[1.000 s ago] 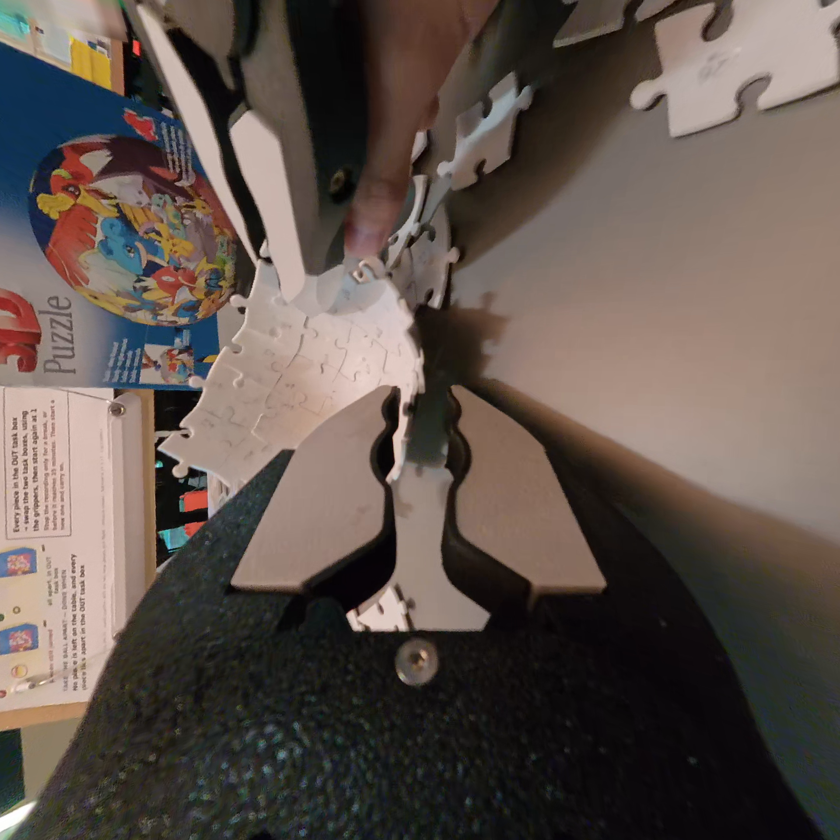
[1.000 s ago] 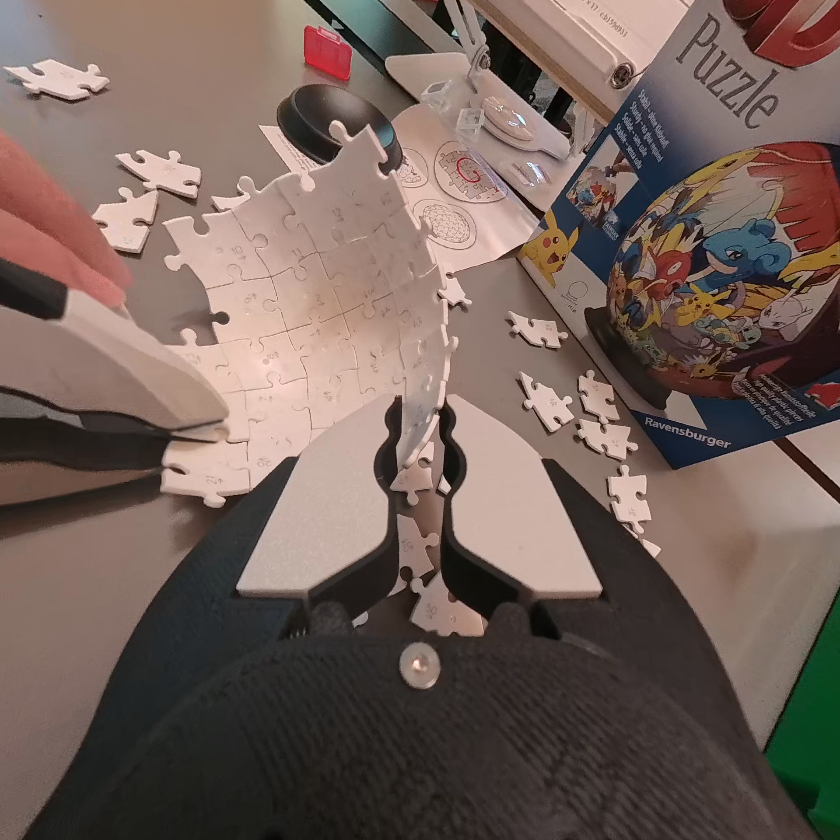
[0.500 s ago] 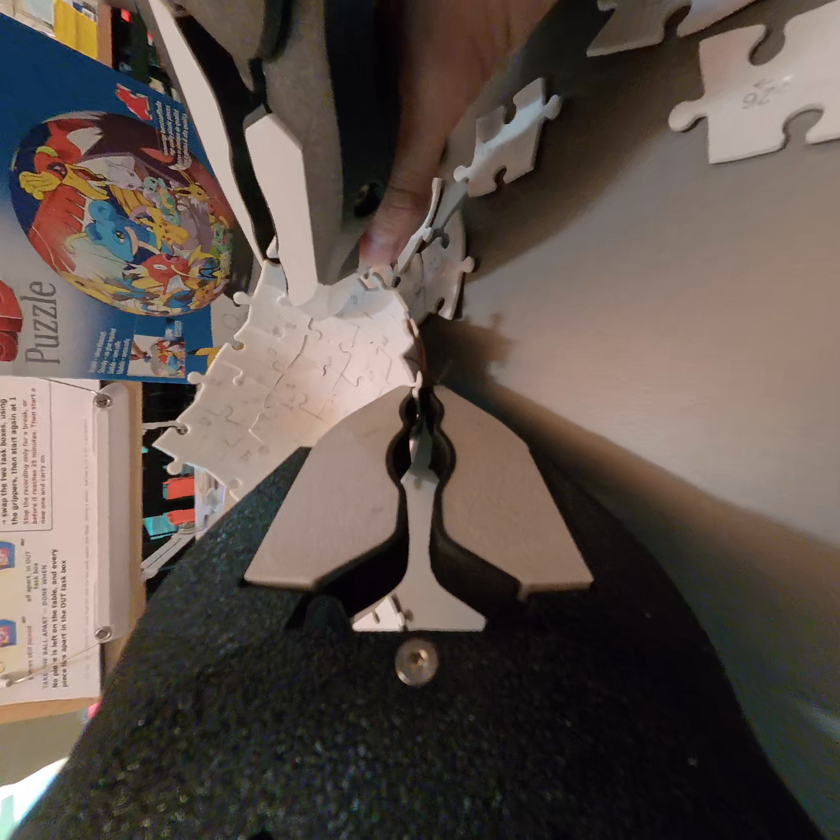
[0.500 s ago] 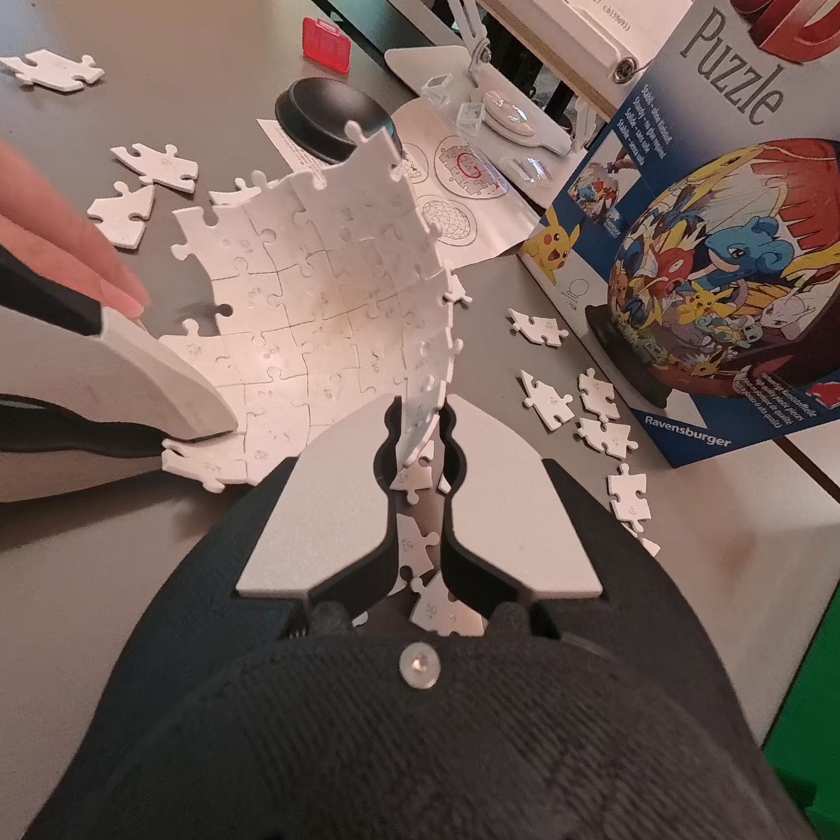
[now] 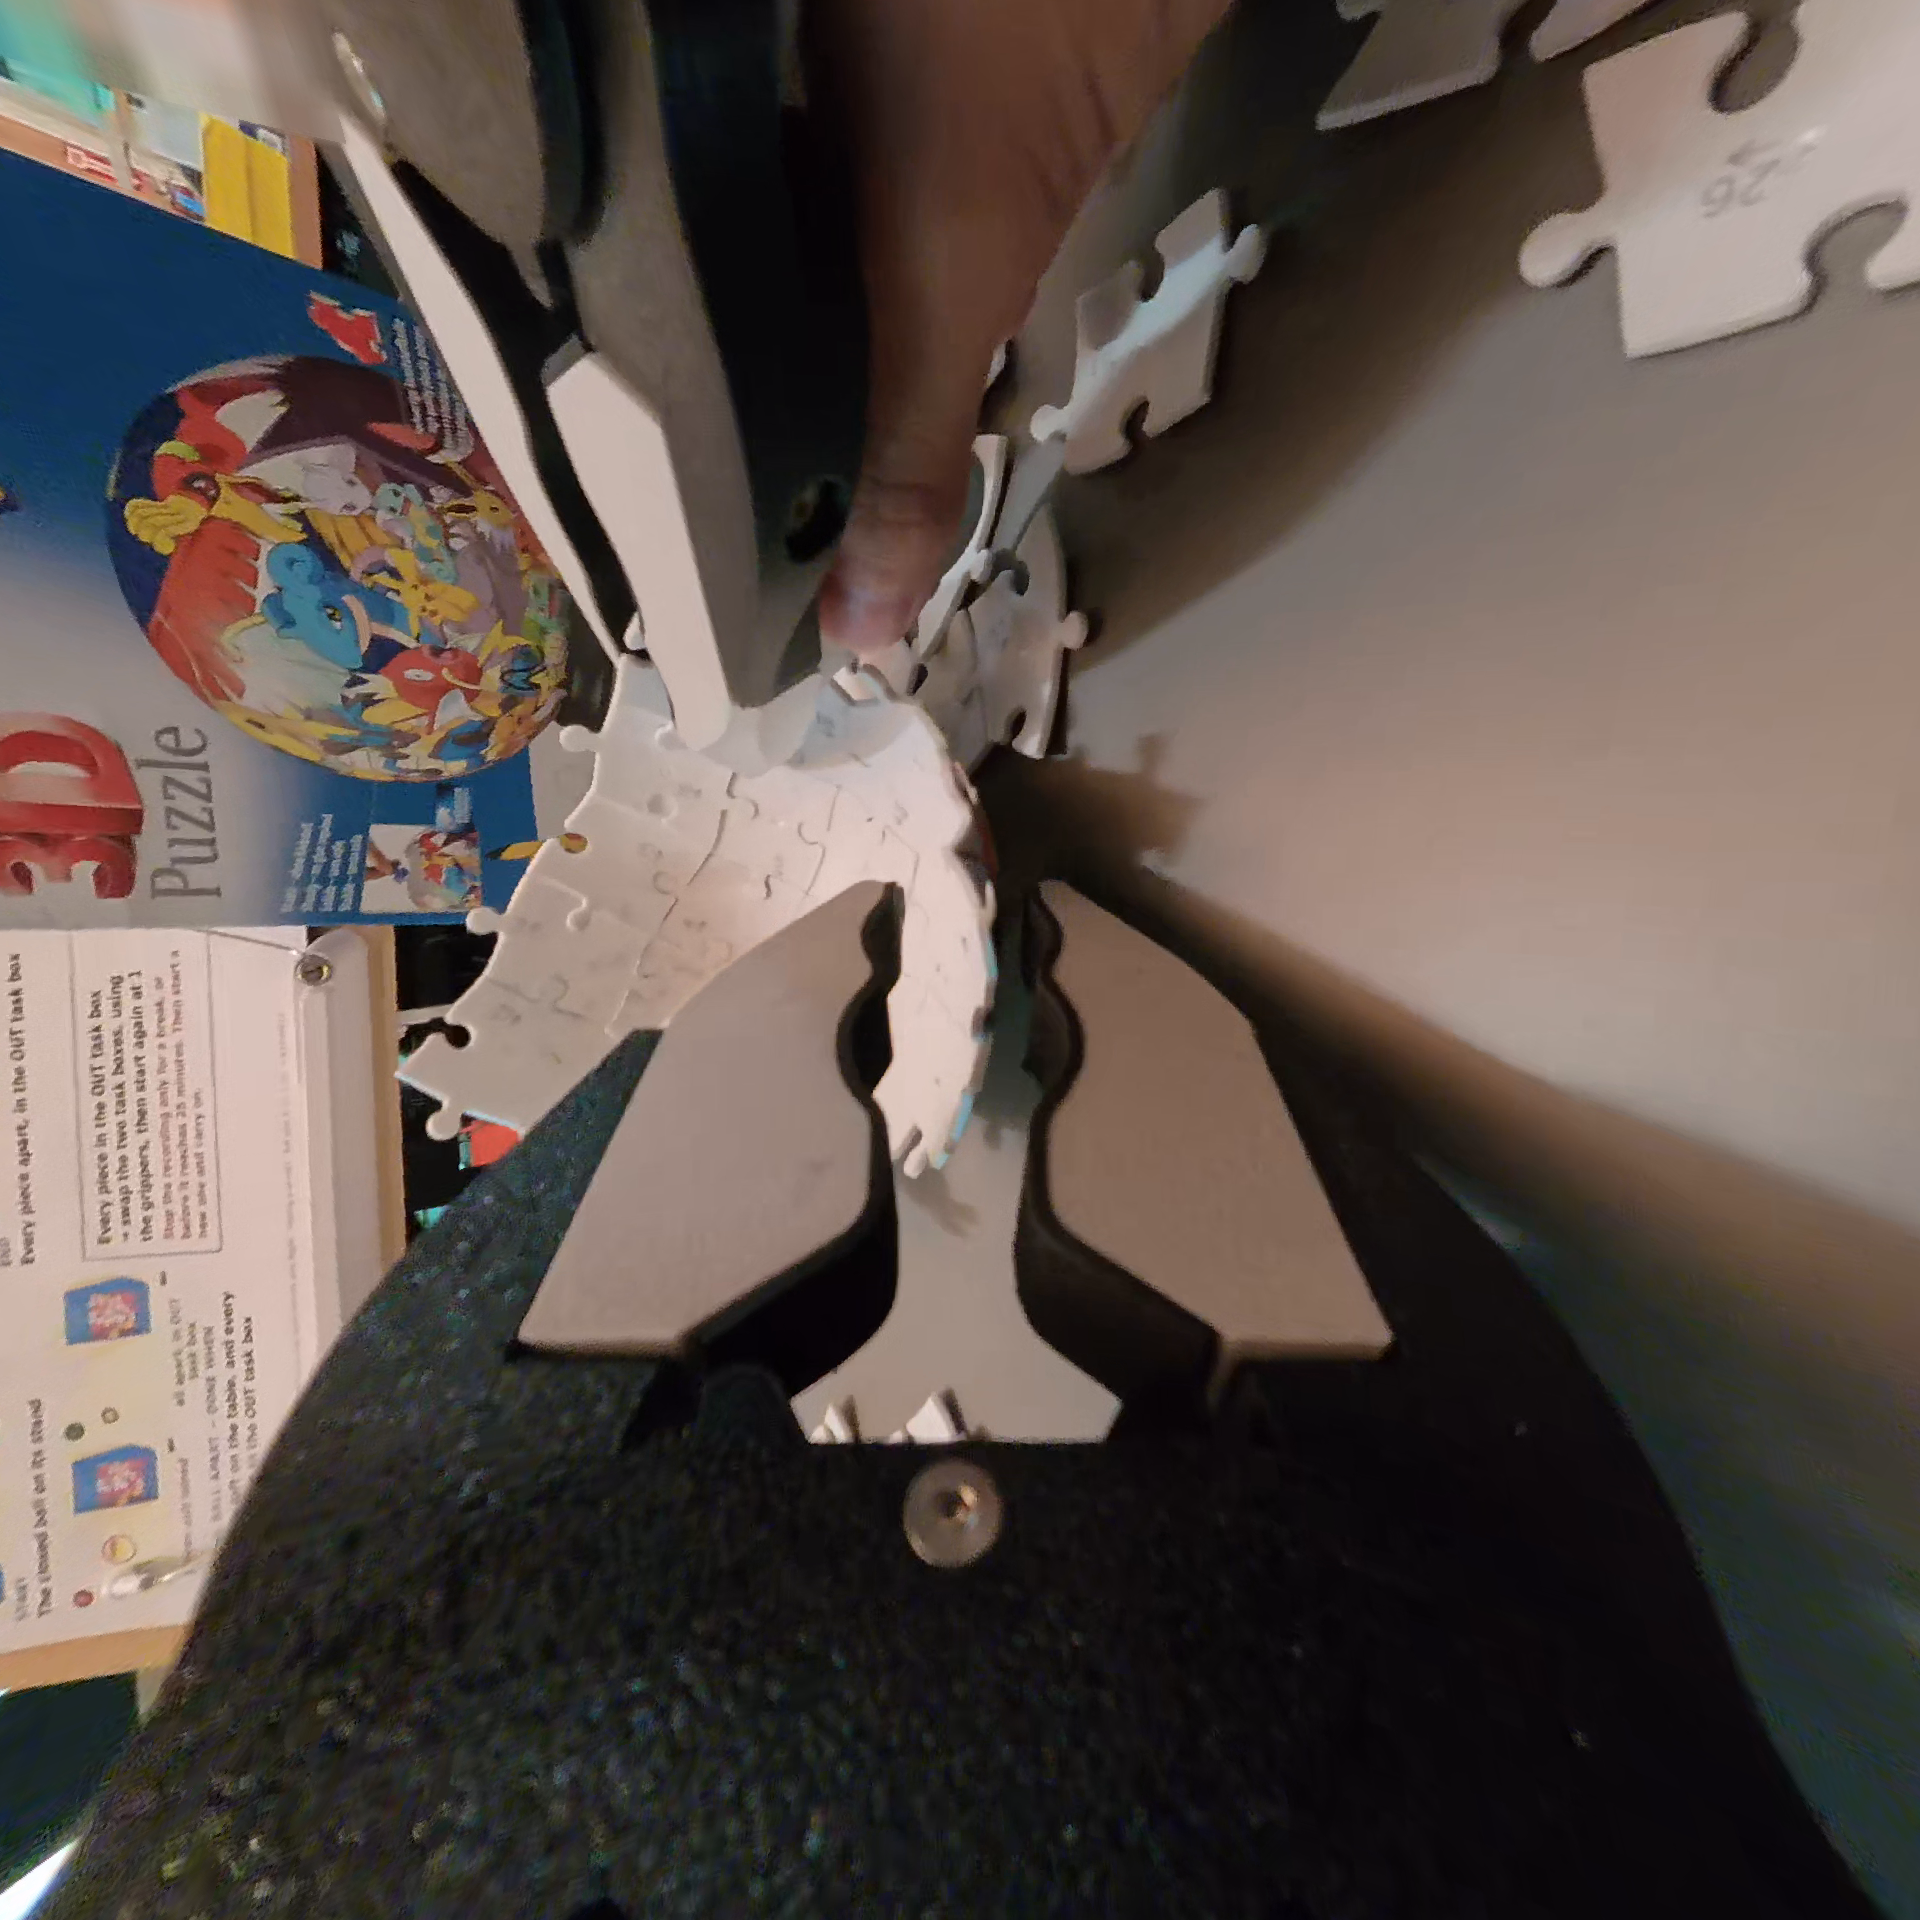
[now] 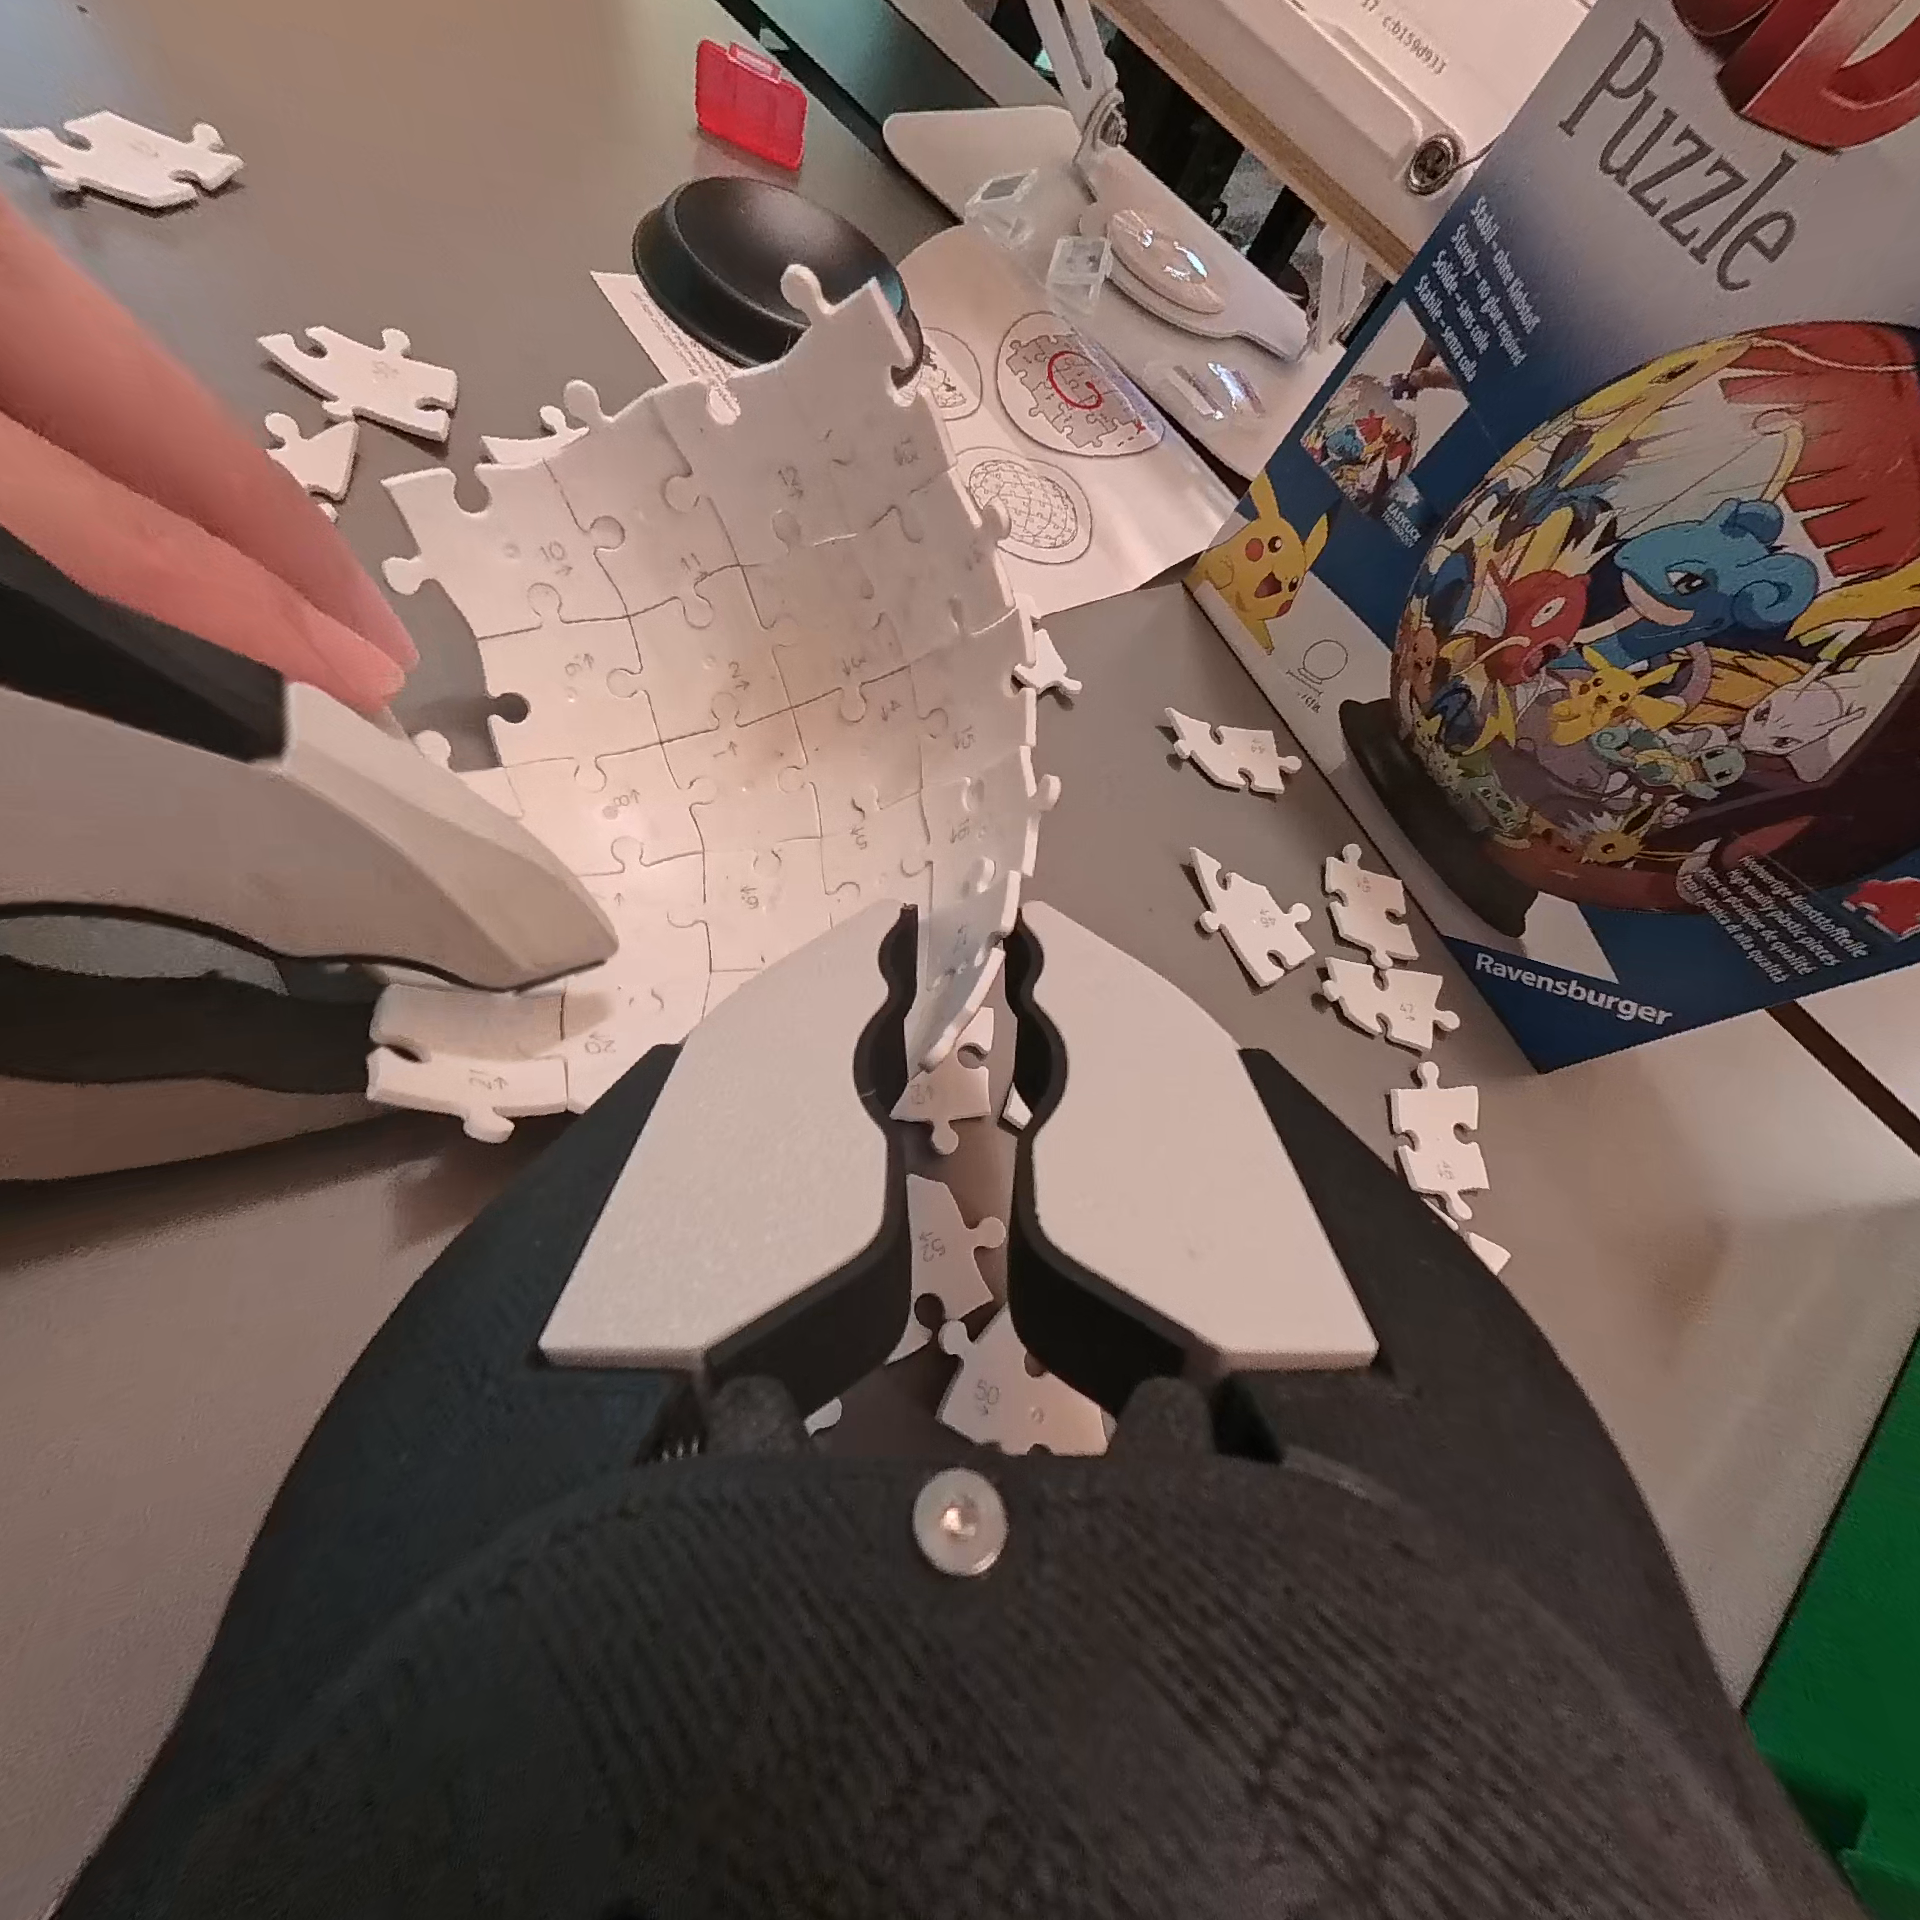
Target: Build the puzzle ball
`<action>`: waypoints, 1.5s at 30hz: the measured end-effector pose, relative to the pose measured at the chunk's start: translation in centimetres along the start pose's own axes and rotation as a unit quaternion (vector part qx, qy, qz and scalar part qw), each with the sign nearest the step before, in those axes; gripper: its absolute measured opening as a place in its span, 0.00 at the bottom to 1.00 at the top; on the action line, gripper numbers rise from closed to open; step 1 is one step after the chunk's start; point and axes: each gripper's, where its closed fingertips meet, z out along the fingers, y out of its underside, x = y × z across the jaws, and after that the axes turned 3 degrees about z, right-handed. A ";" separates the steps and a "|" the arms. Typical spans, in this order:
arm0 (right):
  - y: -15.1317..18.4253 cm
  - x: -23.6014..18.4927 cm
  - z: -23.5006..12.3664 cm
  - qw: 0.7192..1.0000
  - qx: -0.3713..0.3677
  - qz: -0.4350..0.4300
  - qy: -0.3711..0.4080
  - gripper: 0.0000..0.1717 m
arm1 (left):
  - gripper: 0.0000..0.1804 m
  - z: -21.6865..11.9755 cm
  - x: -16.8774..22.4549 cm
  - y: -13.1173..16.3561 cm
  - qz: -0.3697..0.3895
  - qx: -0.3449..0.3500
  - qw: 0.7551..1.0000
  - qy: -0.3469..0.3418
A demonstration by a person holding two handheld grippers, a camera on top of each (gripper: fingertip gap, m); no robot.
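A curved white puzzle shell (image 6: 748, 665), made of joined pieces, stands tilted on the grey table (image 6: 520, 208). My right gripper (image 6: 961, 914) is shut on the shell's right rim and holds it up. It also shows at the top of the left wrist view, its fingers (image 5: 665, 582) on the shell (image 5: 790, 831), with a person's fingertip (image 5: 883, 561) beside them. My left gripper (image 5: 966, 894) is open, with the shell's other rim standing loosely between its pads and a gap on the right side. In the right wrist view its upper finger (image 6: 416, 873) lies over the shell's lower left edge.
A blue puzzle box (image 6: 1610, 623) stands at the right and also shows in the left wrist view (image 5: 260, 582). Loose white pieces (image 6: 1247, 914) lie beside it and at far left (image 6: 353, 374). A black round stand (image 6: 748, 270), a paper sheet (image 6: 1039, 436) and a red item (image 6: 750, 99) lie behind.
My left gripper's jaws shut on the shell's rim half a second ago and have opened again. My right gripper has kept its hold and the shell has barely moved.
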 end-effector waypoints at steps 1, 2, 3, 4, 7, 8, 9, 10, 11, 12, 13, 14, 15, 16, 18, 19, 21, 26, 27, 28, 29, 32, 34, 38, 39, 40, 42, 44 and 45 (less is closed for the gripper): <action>0.0 0.0 0.0 1.000 0.000 0.000 -0.001 0.09 | 0.11 0.1 0.1 0.0 -0.001 0.000 1.000 0.005; 0.0 0.0 0.0 1.000 0.000 0.000 -0.001 0.09 | 0.10 0.2 0.1 0.0 -0.001 -0.001 1.000 0.009; 0.0 0.0 0.0 1.000 0.000 -0.001 -0.001 0.09 | 0.09 0.3 0.1 0.1 0.000 -0.003 1.000 0.010; 0.0 0.0 0.0 1.000 -0.001 0.000 0.001 0.09 | 0.05 0.4 0.2 0.2 0.004 -0.004 1.000 0.015; 0.1 0.1 0.0 1.000 -0.003 0.001 0.002 0.09 | 0.02 0.5 0.4 0.2 -0.006 -0.005 1.000 0.021; 0.1 0.1 0.0 1.000 -0.003 0.001 0.001 0.09 | 0.02 0.5 0.4 0.3 -0.011 -0.005 1.000 0.018; 0.1 0.1 0.0 1.000 -0.003 0.001 0.001 0.09 | 0.04 0.5 0.3 0.3 -0.016 -0.006 1.000 0.012; 0.1 0.1 0.0 1.000 -0.003 -0.001 0.002 0.09 | 0.07 0.5 0.0 0.3 -0.018 -0.007 1.000 0.001; 0.1 0.1 0.0 1.000 -0.003 -0.001 0.002 0.09 | 0.11 0.4 -0.2 0.4 -0.021 -0.009 1.000 -0.009; 0.1 0.1 0.0 1.000 -0.003 -0.002 0.002 0.09 | 0.14 0.3 -0.4 0.5 -0.023 -0.011 1.000 -0.015; 0.1 0.1 0.0 1.000 -0.002 -0.002 0.002 0.09 | 0.17 0.0 -0.5 0.5 -0.028 -0.009 0.999 -0.016; 0.1 0.1 0.0 1.000 -0.002 -0.002 0.002 0.09 | 0.19 -0.3 -0.6 0.5 -0.033 -0.005 0.999 -0.016; 0.1 0.1 0.0 1.000 -0.002 -0.002 0.003 0.09 | 0.23 -0.8 -0.6 0.4 -0.038 0.002 0.999 -0.012; 0.1 0.1 0.0 1.000 -0.001 -0.003 0.003 0.09 | 0.24 -1.2 -0.5 0.4 -0.045 0.008 0.999 -0.010; 0.1 0.1 0.0 1.000 -0.001 -0.003 0.004 0.09 | 0.26 -2.4 -0.6 0.3 -0.065 0.024 0.998 -0.007; 0.1 0.1 0.0 1.000 0.000 -0.004 0.004 0.09 | 0.27 -3.0 -0.6 0.3 -0.078 0.032 0.996 -0.004; -0.1 0.2 -0.1 1.000 0.008 -0.007 0.009 0.09 | 0.28 -4.1 -1.1 0.6 -0.116 0.042 0.992 -0.007; -0.8 0.2 -0.3 0.999 0.028 -0.027 0.013 0.08 | 0.26 -6.2 -3.5 2.7 -0.276 0.053 0.959 -0.035; -1.1 0.1 -0.4 0.999 0.035 -0.035 0.015 0.07 | 0.25 -6.3 -3.8 3.5 -0.311 0.045 0.948 -0.041; -1.4 0.1 -0.5 0.998 0.042 -0.047 0.017 0.07 | 0.25 -6.4 -4.0 4.3 -0.343 0.035 0.938 -0.045; -1.6 0.0 -0.6 0.997 0.048 -0.059 0.020 0.07 | 0.25 -6.4 -4.1 5.0 -0.370 0.025 0.928 -0.045; -2.4 -0.2 -0.9 0.994 0.065 -0.084 0.026 0.06 | 0.22 -6.6 -4.2 6.8 -0.426 -0.002 0.903 -0.052; -2.8 -0.4 -1.1 0.991 0.078 -0.107 0.029 0.06 | 0.21 -6.9 -4.0 7.9 -0.464 -0.015 0.884 -0.052; -4.2 -1.2 -1.7 0.977 0.117 -0.175 0.038 0.05 | 0.19 -7.6 -3.3 9.0 -0.531 -0.005 0.846 -0.042; -4.5 -1.5 -1.8 0.973 0.125 -0.190 0.040 0.05 | 0.19 -7.8 -3.0 9.2 -0.537 -0.007 0.843 -0.040; -4.7 -1.7 -1.9 0.970 0.129 -0.200 0.040 0.05 | 0.19 -8.0 -2.7 9.6 -0.538 -0.013 0.842 -0.038; -4.8 -2.3 -1.9 0.968 0.136 -0.211 0.031 0.05 | 0.19 -8.4 -2.1 10.3 -0.537 -0.031 0.842 -0.035; -5.2 -2.6 -2.1 0.965 0.147 -0.216 0.029 0.05 | 0.19 -8.9 -1.7 10.9 -0.539 -0.042 0.840 -0.036; -5.2 -2.6 -2.2 0.964 0.149 -0.218 0.029 0.05 | 0.19 -9.3 -1.7 11.2 -0.542 -0.045 0.838 -0.038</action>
